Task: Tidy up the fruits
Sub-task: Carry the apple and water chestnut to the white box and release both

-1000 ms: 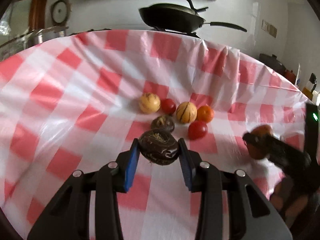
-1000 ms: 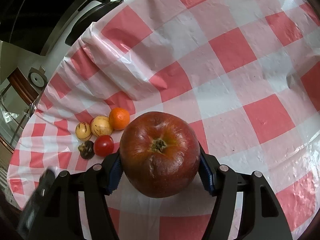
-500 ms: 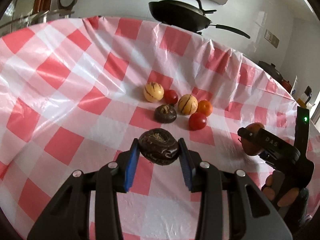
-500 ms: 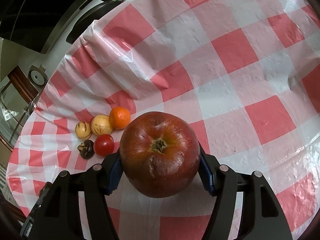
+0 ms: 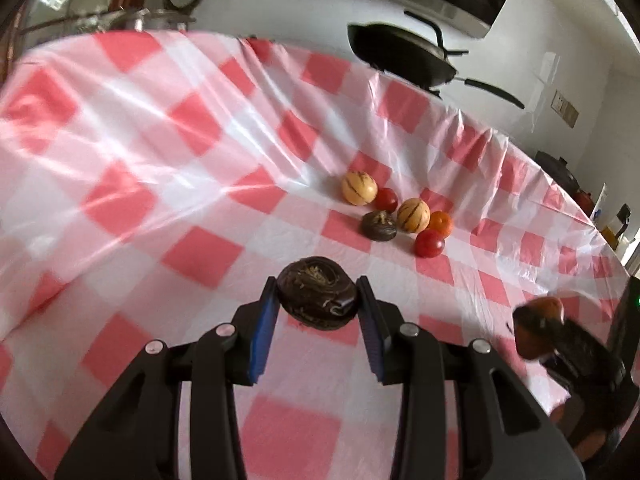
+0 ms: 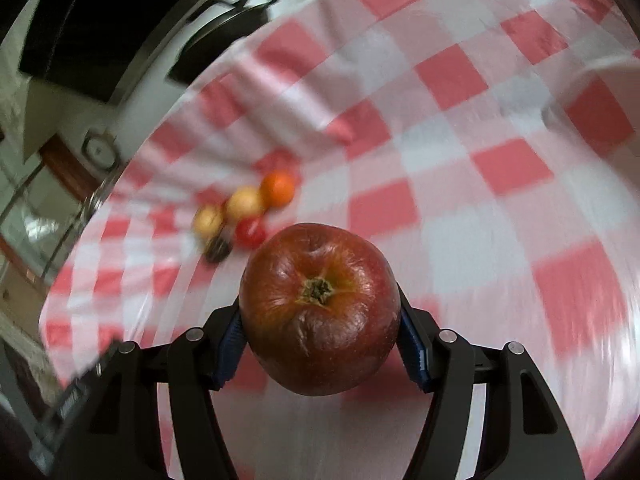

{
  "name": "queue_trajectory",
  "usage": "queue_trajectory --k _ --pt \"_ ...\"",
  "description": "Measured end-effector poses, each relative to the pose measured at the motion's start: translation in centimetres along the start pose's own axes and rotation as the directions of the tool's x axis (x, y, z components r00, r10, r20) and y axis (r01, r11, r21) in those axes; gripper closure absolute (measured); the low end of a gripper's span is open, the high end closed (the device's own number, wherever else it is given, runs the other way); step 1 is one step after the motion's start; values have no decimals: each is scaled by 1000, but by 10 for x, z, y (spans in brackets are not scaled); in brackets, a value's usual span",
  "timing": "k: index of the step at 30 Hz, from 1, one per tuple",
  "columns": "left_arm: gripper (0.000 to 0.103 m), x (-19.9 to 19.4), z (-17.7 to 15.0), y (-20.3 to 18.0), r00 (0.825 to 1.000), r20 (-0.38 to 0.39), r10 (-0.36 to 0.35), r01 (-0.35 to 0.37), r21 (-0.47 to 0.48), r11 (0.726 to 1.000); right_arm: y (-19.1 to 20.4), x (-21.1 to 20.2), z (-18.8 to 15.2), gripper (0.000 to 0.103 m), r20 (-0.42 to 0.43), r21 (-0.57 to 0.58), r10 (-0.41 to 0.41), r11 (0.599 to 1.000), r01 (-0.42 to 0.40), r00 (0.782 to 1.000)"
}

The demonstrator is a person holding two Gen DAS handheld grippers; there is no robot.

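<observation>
My left gripper (image 5: 318,304) is shut on a dark brown wrinkled fruit (image 5: 317,298), held above the red-and-white checked tablecloth (image 5: 160,184). My right gripper (image 6: 320,320) is shut on a large red apple (image 6: 320,320); it also shows at the right edge of the left wrist view (image 5: 538,328). A cluster of fruit lies on the cloth: two striped yellow fruits (image 5: 359,188) (image 5: 413,215), two red tomatoes (image 5: 386,199) (image 5: 429,243), an orange (image 5: 440,222) and a second dark fruit (image 5: 379,226). The cluster shows blurred in the right wrist view (image 6: 248,212).
A black frying pan (image 5: 404,58) sits on the stove behind the table's far edge. A white object (image 6: 604,92) stands at the right edge of the right wrist view. Jars and bottles (image 5: 576,188) stand at the far right.
My left gripper has pulled back and left from the fruit cluster with the dark fruit. My right gripper has swung with the apple; its view is now blurred.
</observation>
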State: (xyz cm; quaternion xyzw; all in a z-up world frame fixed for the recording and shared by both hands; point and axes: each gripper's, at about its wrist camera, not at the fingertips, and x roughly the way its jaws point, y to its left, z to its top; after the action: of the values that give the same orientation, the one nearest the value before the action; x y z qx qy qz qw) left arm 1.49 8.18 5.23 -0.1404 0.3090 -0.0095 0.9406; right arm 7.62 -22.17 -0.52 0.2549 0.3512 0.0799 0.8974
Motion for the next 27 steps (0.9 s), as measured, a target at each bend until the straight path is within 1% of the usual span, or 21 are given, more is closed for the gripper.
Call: queue_trajectory --k 5,9,11,14,18,21,23,27 --pt "64 -41 -26 16 1000 21 0 0 -7 1000 41 -34 -58 39 -54 -111 63 991 -69 997" --pt "64 -75 -43 33 1000 31 6 -6 -5 1000 74 -58 -97 39 -90 -201 110 971 -126 990" --pt "64 -96 -48 44 999 48 16 -16 8 1000 92 -69 -119 39 -112 -263 131 952 -156 985" --pt "64 -119 -53 57 996 75 39 -41 22 999 108 -76 -141 39 -151 -302 162 932 -202 975" --pt "64 -142 -64 83 994 77 80 -82 27 996 127 -78 -163 39 -200 -359 163 905 -227 966" --pt "64 -156 -75 104 991 77 108 -110 17 994 144 -83 -179 39 -227 -404 183 876 -264 956" --pt "64 -165 -82 116 989 78 127 -129 9 992 158 -85 -192 39 -245 -443 193 849 -287 950" --pt "64 -186 -90 141 982 88 168 -168 -6 986 175 -87 -208 39 -276 -482 199 818 -315 940"
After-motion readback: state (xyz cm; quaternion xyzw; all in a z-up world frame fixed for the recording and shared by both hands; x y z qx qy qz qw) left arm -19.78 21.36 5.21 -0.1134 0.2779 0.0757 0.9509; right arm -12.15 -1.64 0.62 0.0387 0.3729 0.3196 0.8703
